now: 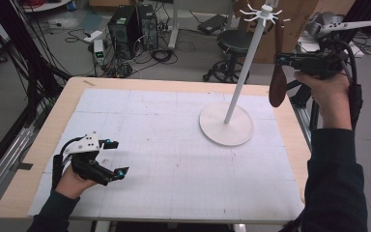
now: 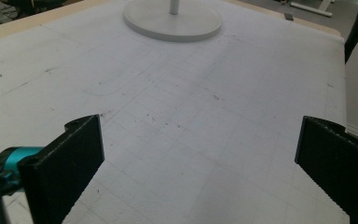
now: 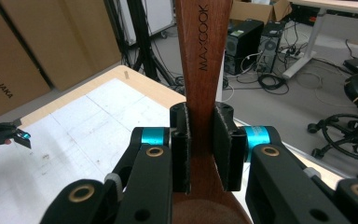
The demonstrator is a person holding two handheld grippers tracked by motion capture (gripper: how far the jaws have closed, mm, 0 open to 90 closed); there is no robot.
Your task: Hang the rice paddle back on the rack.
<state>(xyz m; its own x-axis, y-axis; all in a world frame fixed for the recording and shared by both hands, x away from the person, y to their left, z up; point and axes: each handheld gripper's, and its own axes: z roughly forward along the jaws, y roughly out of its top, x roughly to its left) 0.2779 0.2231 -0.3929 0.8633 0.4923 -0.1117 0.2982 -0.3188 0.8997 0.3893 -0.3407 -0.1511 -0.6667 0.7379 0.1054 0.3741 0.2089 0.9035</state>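
A: Where is the wooden spoon (image 1: 278,84) right now?

B: Up in the air past the far right corner of the desk (image 1: 43,140), held by the right gripper (image 1: 284,60). In the high view it hangs with its dark bowl downward and its handle rising toward the hooks at the top of the white stand (image 1: 244,72).

A: And the fingers on that side?

B: Clamped on the spoon's handle. In the right gripper view the two black pads (image 3: 227,147) press on the brown wood from either side, just above where the handle widens into the bowl. The handle runs straight up from there, with "MAXCOOK" stamped along it.

A: Is the spoon touching the stand?

B: I cannot tell. It is close to the pole and just below the hooks, but contact isn't clear.

A: What about the left gripper (image 1: 116,157)?

B: It sits low over the near left part of the desk, on the white gridded mat (image 1: 174,159), fingers wide apart with nothing between them. The left gripper view shows bare mat between the two, and the stand's round base farther off.
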